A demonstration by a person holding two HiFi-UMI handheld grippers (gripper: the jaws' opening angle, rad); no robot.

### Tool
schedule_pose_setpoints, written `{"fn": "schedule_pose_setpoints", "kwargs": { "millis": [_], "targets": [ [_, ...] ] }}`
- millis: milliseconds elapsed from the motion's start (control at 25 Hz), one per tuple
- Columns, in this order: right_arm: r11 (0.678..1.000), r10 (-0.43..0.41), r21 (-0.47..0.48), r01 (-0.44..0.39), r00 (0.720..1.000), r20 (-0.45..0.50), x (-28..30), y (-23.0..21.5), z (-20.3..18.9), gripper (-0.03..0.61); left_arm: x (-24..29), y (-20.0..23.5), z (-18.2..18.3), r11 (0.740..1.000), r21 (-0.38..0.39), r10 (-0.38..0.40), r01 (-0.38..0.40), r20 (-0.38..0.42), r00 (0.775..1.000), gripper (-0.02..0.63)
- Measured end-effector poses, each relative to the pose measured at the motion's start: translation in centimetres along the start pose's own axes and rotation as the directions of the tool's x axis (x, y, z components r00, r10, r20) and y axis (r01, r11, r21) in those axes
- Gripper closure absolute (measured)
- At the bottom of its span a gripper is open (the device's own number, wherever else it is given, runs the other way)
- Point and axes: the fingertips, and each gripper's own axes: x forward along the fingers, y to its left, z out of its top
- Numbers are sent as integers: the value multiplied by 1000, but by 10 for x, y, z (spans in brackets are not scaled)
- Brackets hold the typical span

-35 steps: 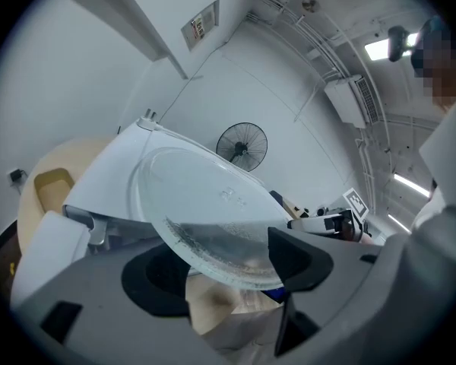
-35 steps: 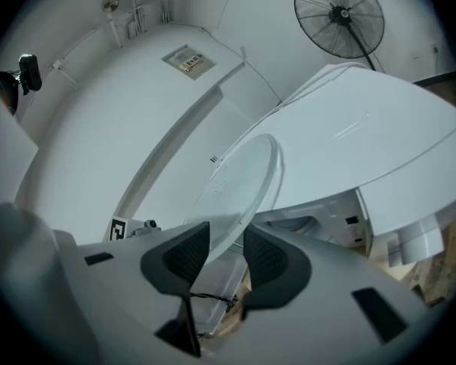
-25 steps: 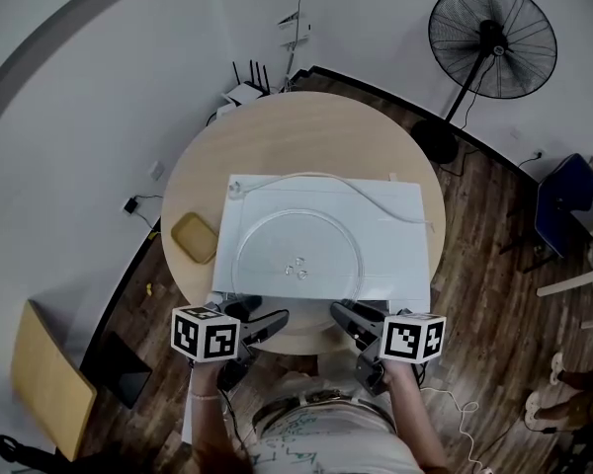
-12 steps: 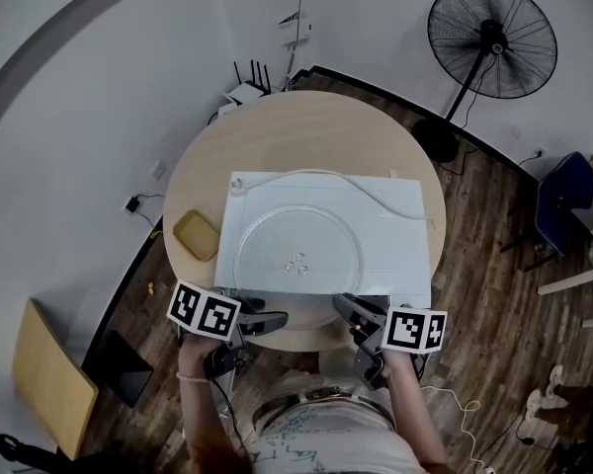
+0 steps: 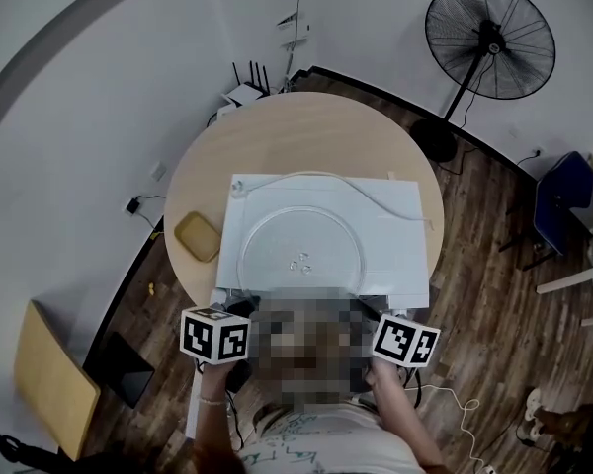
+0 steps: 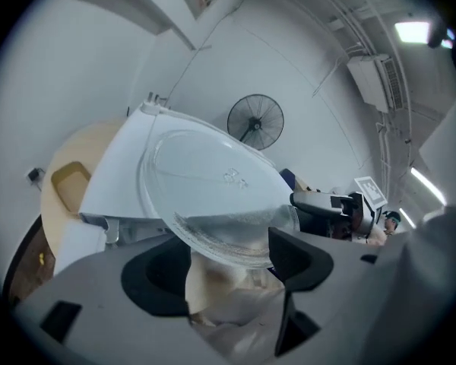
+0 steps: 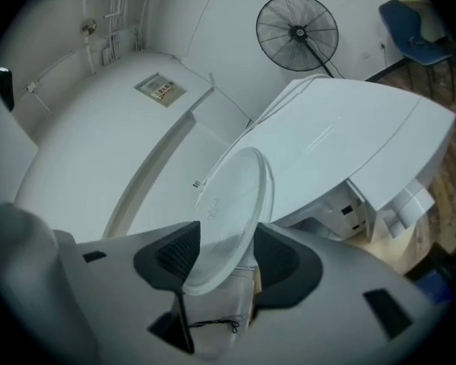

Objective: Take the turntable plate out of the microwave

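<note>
The clear glass turntable plate (image 5: 298,255) lies over the top of the white microwave (image 5: 395,215) on the round table (image 5: 306,126). Its near rim reaches out toward me. In the left gripper view the plate (image 6: 213,196) shows face-on, and its rim lies across the gap of my left gripper (image 6: 228,263), whose pads stand wide apart. In the right gripper view the plate (image 7: 232,204) runs edge-on between the pads of my right gripper (image 7: 228,255), whose jaws are opening, with a gap at the right pad. In the head view only the marker cubes (image 5: 215,336) (image 5: 407,341) show.
A tan dish (image 5: 196,237) sits on the table left of the microwave. A white cable (image 5: 376,203) runs over the microwave's top. A standing fan (image 5: 489,39) is at the back right, a router (image 5: 245,94) behind the table, a blue chair (image 5: 561,205) at the right.
The plate has stayed over the microwave. Both marker cubes shifted only slightly, and the right one rolled a little. A blurred patch now covers the jaws in the head view.
</note>
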Motion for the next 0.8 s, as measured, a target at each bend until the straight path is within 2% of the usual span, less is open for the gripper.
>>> {"fn": "schedule_pose_setpoints", "kwargs": {
  "millis": [40,120,240,400,440,480,520,560,600,640,680,760,800],
  "targets": [
    [1000,9,22,-9,1000,11,-1,0,1,368,-3,0,2,999,14,34,-35,64,997,305],
    [998,34,58,-35,999,22,-1,1,0,362,-8,1,3,993,42,99,-109,192,977,302],
    [996,58,64,-59,998,21,-3,1,-2,353,-14,1,-1,977,81,155,-195,354,922,298],
    [998,43,41,-45,999,29,-2,6,1,340,-28,-2,8,960,112,167,-256,504,847,288],
    [998,42,42,-43,998,41,-2,7,2,341,-33,-3,11,945,143,174,-296,547,819,288],
    [998,40,40,-42,998,56,-2,7,3,341,-38,-7,15,915,198,175,-351,590,788,290],
    [999,38,36,-40,997,71,-2,7,5,350,-40,-12,17,875,267,168,-405,616,770,290],
    [999,36,32,-38,996,82,-3,6,7,351,-39,-18,18,837,331,161,-437,614,773,290],
    [999,36,32,-39,995,89,-3,5,8,353,-36,-22,17,817,371,156,-442,596,787,290],
    [999,40,31,-43,995,92,-3,5,8,353,-34,-24,16,819,382,150,-428,577,803,290],
    [998,44,30,-47,995,93,-3,5,8,353,-35,-24,14,838,368,143,-403,564,813,290],
    [999,47,13,-49,995,93,-3,6,7,356,-40,-21,9,880,314,133,-356,555,821,290],
    [999,46,-8,-45,995,92,-4,6,6,354,-43,-20,6,890,295,136,-348,557,819,290]
  ]
}}
